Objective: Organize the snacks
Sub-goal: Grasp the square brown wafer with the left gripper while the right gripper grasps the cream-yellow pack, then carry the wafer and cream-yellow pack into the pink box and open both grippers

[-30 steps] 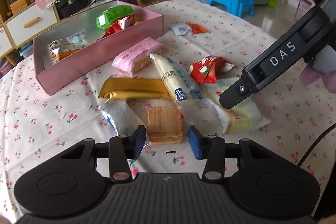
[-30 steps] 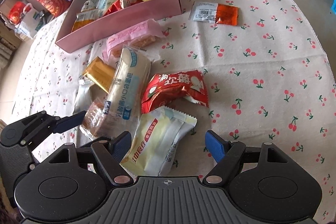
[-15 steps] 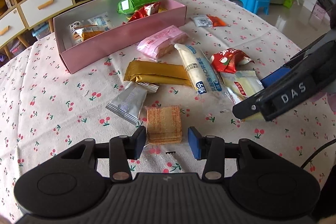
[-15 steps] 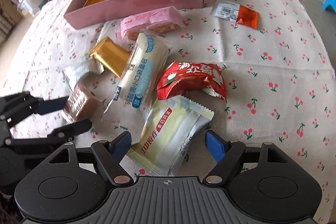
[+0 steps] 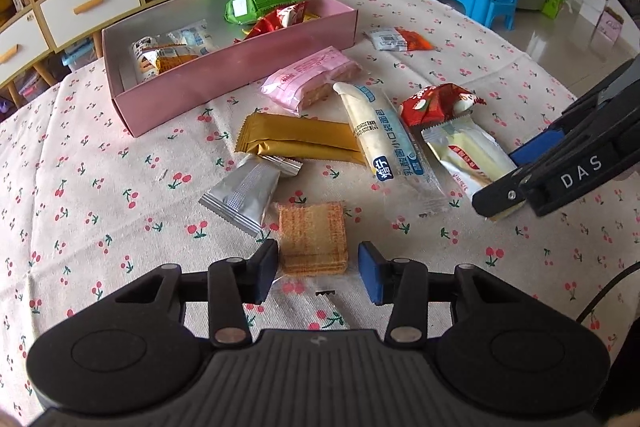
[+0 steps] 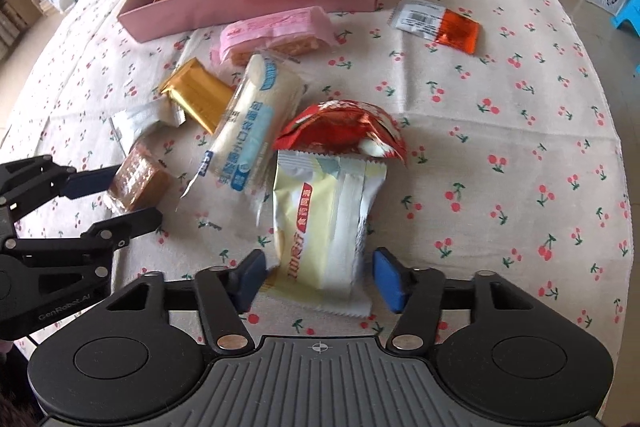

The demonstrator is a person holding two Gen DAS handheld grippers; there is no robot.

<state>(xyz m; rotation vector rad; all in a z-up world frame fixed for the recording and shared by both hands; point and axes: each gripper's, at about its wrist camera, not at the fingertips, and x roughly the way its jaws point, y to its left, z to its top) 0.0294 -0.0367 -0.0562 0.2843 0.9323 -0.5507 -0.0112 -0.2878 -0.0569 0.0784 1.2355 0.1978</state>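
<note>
Presently, the right gripper point(image 6: 316, 277), jaws just closing around the cream snack packet point(image 6: 326, 223) on the desk point(image 6: 500, 99) (pads not yet pressing), may snag the overlapping red packet point(image 6: 344, 131) while lifting.

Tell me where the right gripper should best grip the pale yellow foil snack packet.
Probably across the near end of the pale yellow foil snack packet, coming down from above. It lies flat, lengthwise away from the right gripper, whose jaws have just been closing and straddle that end. Its far end touches the red packet.
</note>
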